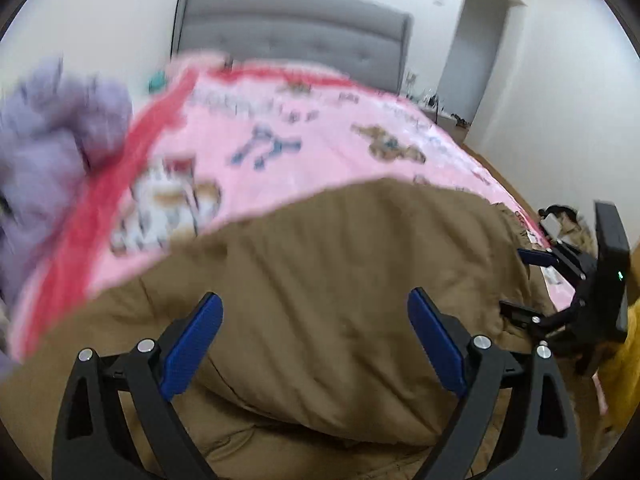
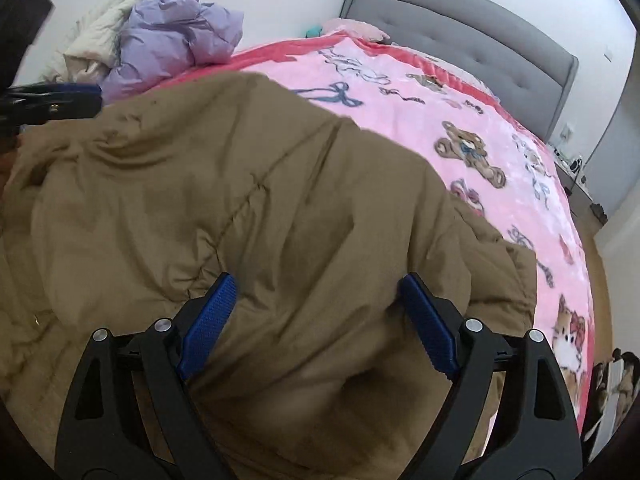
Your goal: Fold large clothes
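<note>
The left gripper [image 1: 316, 320] stands wide, its blue pads [image 1: 192, 344] well apart with nothing pinched between them; the brown padded coat [image 1: 320, 280] lies below and ahead of them, and whether the tips brush the fabric cannot be told. The right gripper [image 2: 316, 312] is likewise spread wide and holds nothing, though its pads [image 2: 208, 324] sit right at the coat's [image 2: 240, 200] puffy surface, a bulge of cloth rising between them without being squeezed.

The coat lies in a thick, bunched mound on the pink blanket [image 2: 500, 152] (printed with bears and bows, red along its border) that covers the bed. Its far edge crosses the blanket roughly halfway up, leaving a broad bare stretch of pink toward the grey headboard [image 2: 460, 24]. At the left side a lilac jacket [image 2: 176, 36] is heaped over pale clothing, just beside the coat's far corner. To the right the blanket drops off at the bed's edge toward the wooden floor [image 2: 600, 264].
</note>
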A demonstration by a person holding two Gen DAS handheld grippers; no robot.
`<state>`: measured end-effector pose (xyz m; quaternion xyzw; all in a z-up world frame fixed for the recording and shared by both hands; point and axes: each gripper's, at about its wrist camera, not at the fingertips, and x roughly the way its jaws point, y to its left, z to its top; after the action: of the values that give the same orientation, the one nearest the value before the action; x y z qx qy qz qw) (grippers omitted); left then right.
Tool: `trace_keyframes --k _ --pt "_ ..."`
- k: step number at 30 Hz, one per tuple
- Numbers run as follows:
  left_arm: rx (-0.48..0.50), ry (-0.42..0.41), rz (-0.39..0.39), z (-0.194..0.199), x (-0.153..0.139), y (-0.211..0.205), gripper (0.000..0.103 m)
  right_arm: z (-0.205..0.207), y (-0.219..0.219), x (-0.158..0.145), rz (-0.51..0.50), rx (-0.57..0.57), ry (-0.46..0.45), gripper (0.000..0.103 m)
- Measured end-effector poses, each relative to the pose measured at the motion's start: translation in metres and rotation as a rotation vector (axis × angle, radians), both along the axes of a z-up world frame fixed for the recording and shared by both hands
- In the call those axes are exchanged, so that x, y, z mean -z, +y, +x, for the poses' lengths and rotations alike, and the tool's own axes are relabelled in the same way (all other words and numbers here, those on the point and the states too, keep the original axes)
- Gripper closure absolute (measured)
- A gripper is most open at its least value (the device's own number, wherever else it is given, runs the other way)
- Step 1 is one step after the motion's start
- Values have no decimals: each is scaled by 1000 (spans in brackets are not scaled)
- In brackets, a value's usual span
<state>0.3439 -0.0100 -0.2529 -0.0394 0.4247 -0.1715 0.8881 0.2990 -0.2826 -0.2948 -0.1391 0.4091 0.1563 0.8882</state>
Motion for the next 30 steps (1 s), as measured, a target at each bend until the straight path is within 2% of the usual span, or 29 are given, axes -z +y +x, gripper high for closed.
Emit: trace_keyframes --k 2,4,10,16,20,22,26,30 --pt "17 45 45 7 21 -4 12 1 -4 5 -11 13 6 21" --pt "33 34 105 6 33 -10 12 0 -8 8 2 19 23 20" --pt "13 36 95 3 50 2 12 -4 -15 25 23 13 56 18" --pt "20 20 114 0 53 0 12 -2 -19 35 37 43 98 16" --pt "-11 30 145 -8 42 -5 12 -4 -16 36 12 64 104 14" --pt "-43 51 152 -12 35 -6 11 -4 -19 33 35 109 129 12" --pt "-93 74 110 -27 18 2 8 -12 -35 22 143 221 155 12" --pt "-148 106 62 -42 4 16 7 -26 -35 9 172 278 145 12"
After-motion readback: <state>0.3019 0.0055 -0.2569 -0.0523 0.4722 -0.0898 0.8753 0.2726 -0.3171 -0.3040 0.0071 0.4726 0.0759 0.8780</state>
